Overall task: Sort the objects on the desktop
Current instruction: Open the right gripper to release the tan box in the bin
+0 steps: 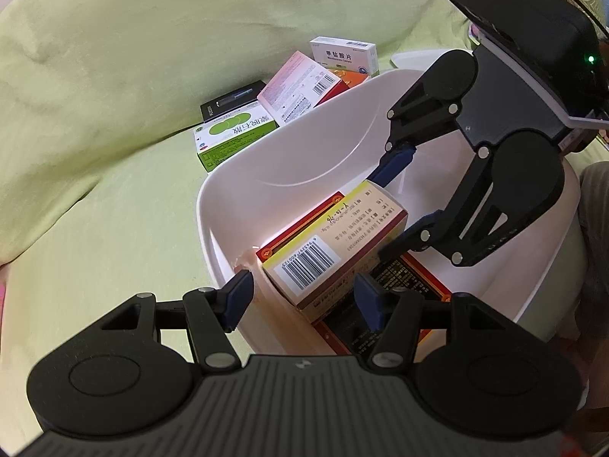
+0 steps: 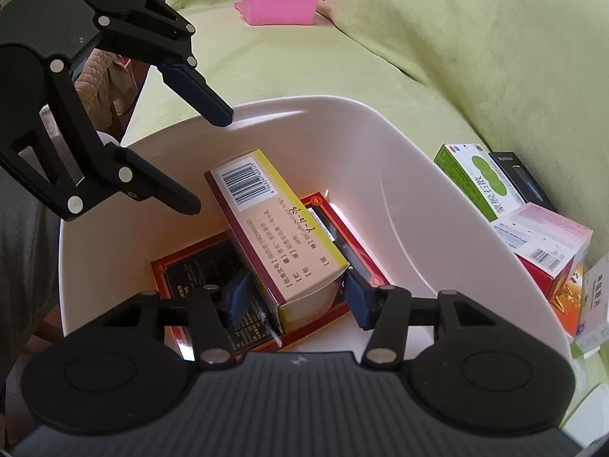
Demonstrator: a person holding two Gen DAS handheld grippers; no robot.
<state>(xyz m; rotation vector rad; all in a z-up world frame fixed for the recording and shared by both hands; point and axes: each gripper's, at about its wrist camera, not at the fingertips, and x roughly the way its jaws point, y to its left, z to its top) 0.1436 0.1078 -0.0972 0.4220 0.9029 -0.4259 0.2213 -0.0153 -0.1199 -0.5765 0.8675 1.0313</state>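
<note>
1. A pink basket [image 2: 278,2] stands far off on the green sofa seat [image 2: 266,61], well apart from everything else, at the far left of the seat in the right wrist view.
2. The left gripper [image 2: 213,163] hangs over the left rim of the white tub [image 2: 437,198], its two fingers spread wide with nothing between them. In its own view the blue pads [image 1: 238,299] sit either side of the tub's near wall, one outside, one inside.
3. The white tub rests on the sofa seat, and both grippers reach into it.
4. Inside the tub a flat red-bordered black box [image 2: 198,278] lies on the bottom. On top of it a yellow-edged beige box [image 2: 281,236] lies tilted, barcode end up and far.
5. The right gripper [image 2: 293,297] has its fingers on either side of the near end of the beige box, just beside it or touching; I cannot tell whether they press it.
6. Just right of the tub, outside its wall, a cluster of boxes lies on the seat against the back cushion [image 2: 475,38]: a green-and-white box [image 2: 479,182], a black box [image 2: 521,182] behind it, a pink box [image 2: 544,240] resting on a red one, and a white box with blue print [image 2: 595,297] nearest the right edge.
</note>
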